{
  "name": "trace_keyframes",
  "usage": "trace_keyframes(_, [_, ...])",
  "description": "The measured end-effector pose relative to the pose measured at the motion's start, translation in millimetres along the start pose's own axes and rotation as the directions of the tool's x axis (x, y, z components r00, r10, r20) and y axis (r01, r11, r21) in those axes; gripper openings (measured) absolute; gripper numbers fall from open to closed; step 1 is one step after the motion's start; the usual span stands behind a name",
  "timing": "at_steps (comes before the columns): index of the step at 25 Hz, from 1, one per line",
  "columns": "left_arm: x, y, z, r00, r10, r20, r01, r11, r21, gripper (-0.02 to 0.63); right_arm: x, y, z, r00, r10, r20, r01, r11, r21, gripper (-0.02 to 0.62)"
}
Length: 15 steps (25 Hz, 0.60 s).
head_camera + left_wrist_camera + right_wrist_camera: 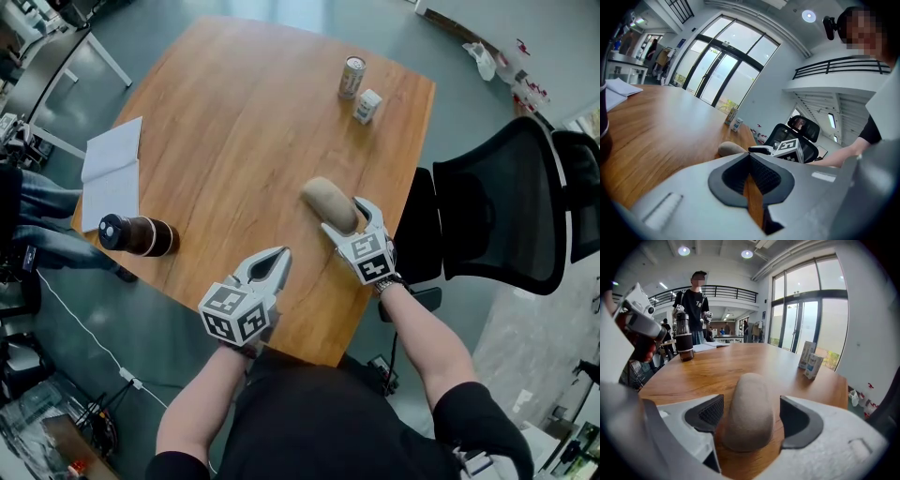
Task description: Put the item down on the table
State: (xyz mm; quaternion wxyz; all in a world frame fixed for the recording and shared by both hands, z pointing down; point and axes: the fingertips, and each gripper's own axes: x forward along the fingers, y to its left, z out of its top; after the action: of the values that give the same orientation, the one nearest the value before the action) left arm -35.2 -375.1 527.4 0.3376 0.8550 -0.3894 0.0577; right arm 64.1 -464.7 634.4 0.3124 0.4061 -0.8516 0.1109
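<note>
- Far left of the rounded wooden table (234, 112) there's a white open notebook (112, 169), and just below it a dark brown bottle with a black cap (141, 235) standing upright.
- The left gripper (279, 255) sits over the near edge with its jaws pressed together and nothing between them. It's well apart from the item.
- The item, a beige rounded oblong lump (328, 202), lies flat on the wood near the right edge. Its long axis runs along the right gripper's line. The near end sits between the jaws, and the far end points away from the person towards the table's middle.
- The right gripper (352, 216) has its jaws spread either side of the lump's near end. A strip of wood shows between the lump and the right-hand dark pad (797, 420), so it's not clamped. The other pad is right up against it, but I can't tell if it's touching.
- The only "writing" close up is the black-and-white square markers on each gripper's cube (367, 258).
- At the far end are a small silver can (352, 77) and a white-and-blue carton (367, 106), but the print's too small to read.
- A black mesh office chair (506, 211) stands off the right side.
</note>
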Motion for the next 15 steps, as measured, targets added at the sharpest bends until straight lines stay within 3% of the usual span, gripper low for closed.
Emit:
trace_keyframes(11, [-3.7, -24.5, 1.4, 1.0, -0.007, 0.029, 0.006, 0.999, 0.033, 0.009, -64.1, 26.5, 27.3, 0.994, 0.006, 0.109, -0.007, 1.0, 0.006, 0.346])
trace_keyframes(15, [-6.9, -35.9, 1.1, 0.999, 0.001, 0.042, -0.004, 0.999, 0.053, 0.009, -88.1, 37.8, 33.3, 0.99, 0.011, 0.14, -0.012, 1.0, 0.007, 0.274])
